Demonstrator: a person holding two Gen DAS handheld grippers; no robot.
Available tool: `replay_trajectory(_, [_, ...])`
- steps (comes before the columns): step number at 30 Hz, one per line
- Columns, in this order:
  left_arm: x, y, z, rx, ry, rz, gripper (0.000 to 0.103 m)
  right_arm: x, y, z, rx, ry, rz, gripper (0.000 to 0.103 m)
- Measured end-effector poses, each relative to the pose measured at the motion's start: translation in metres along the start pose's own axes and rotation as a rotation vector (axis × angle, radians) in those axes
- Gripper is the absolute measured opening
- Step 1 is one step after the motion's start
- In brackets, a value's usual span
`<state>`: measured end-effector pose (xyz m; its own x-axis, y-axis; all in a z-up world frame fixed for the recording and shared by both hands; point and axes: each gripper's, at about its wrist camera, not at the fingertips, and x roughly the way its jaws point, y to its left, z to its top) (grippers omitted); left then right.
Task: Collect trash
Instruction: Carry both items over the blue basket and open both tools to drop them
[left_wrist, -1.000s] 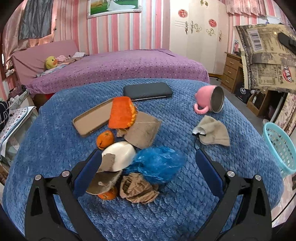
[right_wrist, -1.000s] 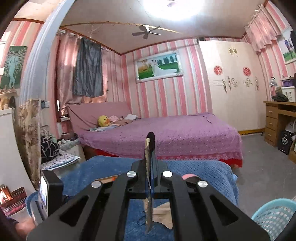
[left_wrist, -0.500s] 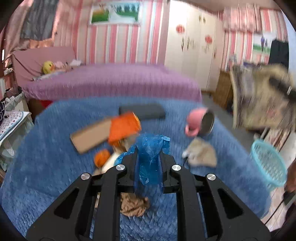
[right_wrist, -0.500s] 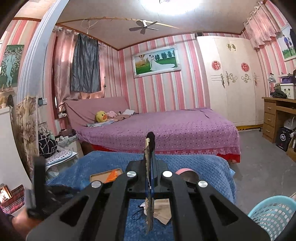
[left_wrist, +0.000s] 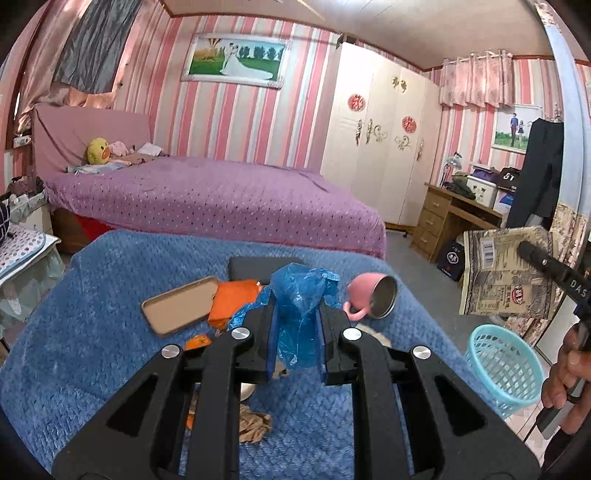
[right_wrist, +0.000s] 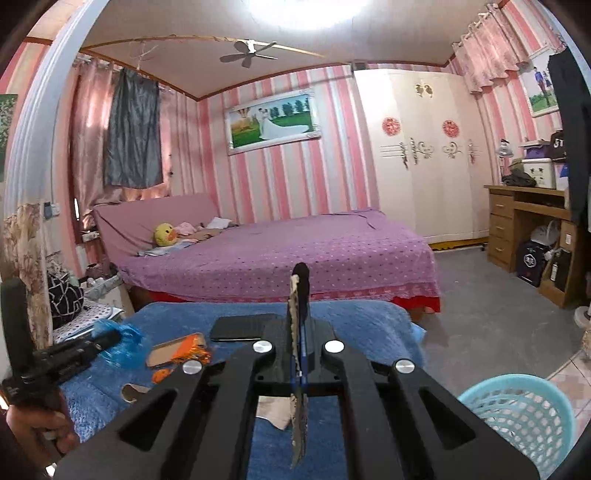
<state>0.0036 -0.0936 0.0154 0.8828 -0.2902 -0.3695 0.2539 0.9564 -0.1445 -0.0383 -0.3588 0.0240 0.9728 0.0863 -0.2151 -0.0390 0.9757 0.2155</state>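
Blue crinkled plastic — a bag (left_wrist: 301, 314) — is pinched between the two pads of the left gripper (left_wrist: 295, 332), whose jaws are drawn in close on it. The bag is held clear of the blue quilted cover (left_wrist: 92, 332) on the table; its upper part bunches above the fingertips and a fold hangs below them. In the right wrist view the same bag (right_wrist: 122, 341) is seen at the far left, at the tip of the left gripper (right_wrist: 107, 338), which is carried by a hand (right_wrist: 33, 421).

The right gripper (right_wrist: 299, 332) is fully closed on a flat printed paper wrapper (right_wrist: 297, 406), seen edge-on as a thin vertical strip between the fingers. In the left wrist view that wrapper (left_wrist: 502, 273) is shown face-on at the right edge, held up in the air above and just behind a light-blue plastic basket (left_wrist: 506, 365), with the person's right hand (left_wrist: 565, 376) beside the basket. The basket (right_wrist: 517, 421) is recorded standing off the right side of the table.

Left on the cover:
- a flat tan tray (left_wrist: 181, 304), with an orange wrapper (left_wrist: 232, 299) at its right end
- a black case (left_wrist: 258, 267) behind these
- a pink mug (left_wrist: 373, 295) on its side, mouth toward the right
- orange peel pieces (left_wrist: 197, 341) and a crumpled brown paper (left_wrist: 255, 424) — both partly hidden under the gripper body
- a beige scrap (right_wrist: 273, 410) below the right gripper's fingers

A purple bed (left_wrist: 221, 199) is noted behind the table.
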Motion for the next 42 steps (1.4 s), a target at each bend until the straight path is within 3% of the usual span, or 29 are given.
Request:
replay_trajectory(10, [0.007,-0.038,0.015,0.025,0.011,-0.020,0.015,-0.013,-0.013,0.017,-0.036,-0.010,-0.026,0.001])
replay_trajectory(14, [0.014,-0.069,0.027,0.024,0.016,-0.077,0.015,-0.022,-0.036,0.022,-0.002,-0.014,-0.083,0.001])
replay_trajectory(20, [0.028,-0.141,0.033,0.055,0.036,-0.208,0.015,-0.041,-0.096,0.028,0.070,0.012,-0.234,0.001])
replay_trajectory(25, [0.042,-0.205,0.016,0.096,0.097,-0.325,0.015,-0.058,-0.126,0.028,0.088,0.026,-0.309,0.001])
replay_trajectory(30, [0.055,-0.254,-0.004,0.150,0.148,-0.398,0.015,-0.063,-0.149,0.026,0.106,0.060,-0.368,0.001])
replay_trajectory(42, [0.090,-0.303,-0.039,0.171,0.253,-0.462,0.015,-0.062,-0.185,0.017,0.160,0.132,-0.460,0.006])
